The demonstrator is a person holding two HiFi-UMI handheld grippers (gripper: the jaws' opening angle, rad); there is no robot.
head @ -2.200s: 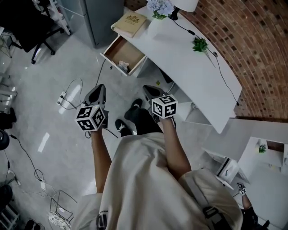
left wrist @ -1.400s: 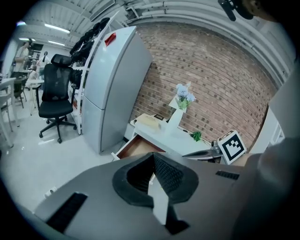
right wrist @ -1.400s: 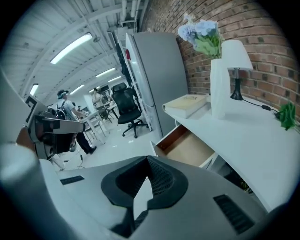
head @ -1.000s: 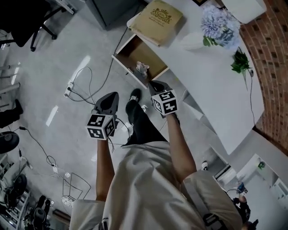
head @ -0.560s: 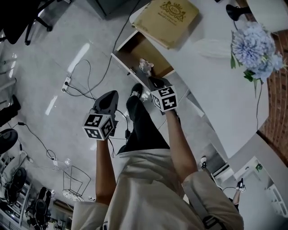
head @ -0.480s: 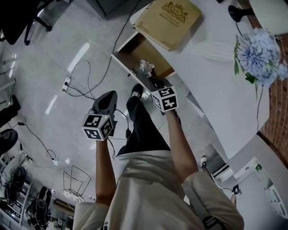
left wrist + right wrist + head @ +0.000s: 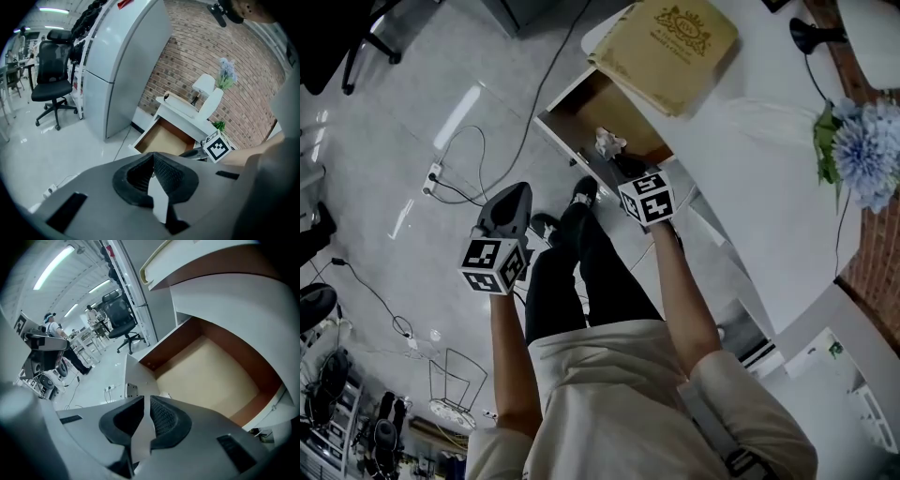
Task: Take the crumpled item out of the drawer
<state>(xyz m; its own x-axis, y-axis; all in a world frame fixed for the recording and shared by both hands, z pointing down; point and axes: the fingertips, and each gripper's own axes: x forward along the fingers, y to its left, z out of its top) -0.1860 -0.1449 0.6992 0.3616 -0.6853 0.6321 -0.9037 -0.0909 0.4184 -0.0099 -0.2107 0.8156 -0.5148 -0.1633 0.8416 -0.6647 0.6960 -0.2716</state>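
Observation:
The open wooden drawer juts out from under the white desk. A crumpled white item lies in it near the front edge. My right gripper hovers just short of that item, over the drawer's front. In the right gripper view, the right gripper points into the drawer; its jaws are opening with a narrow gap and nothing between them. The item is mostly hidden behind them. My left gripper hangs over the floor, well away from the drawer. In its own view the left gripper is shut and empty.
A beige box, a black lamp base and blue flowers sit on the desk. Cables and a power strip lie on the floor. A tall grey cabinet and an office chair stand left of the desk.
The person has stepped closer to the desk, so the drawer looms larger. My right gripper has moved forward to the drawer's front edge; the left gripper has stayed low over the floor.

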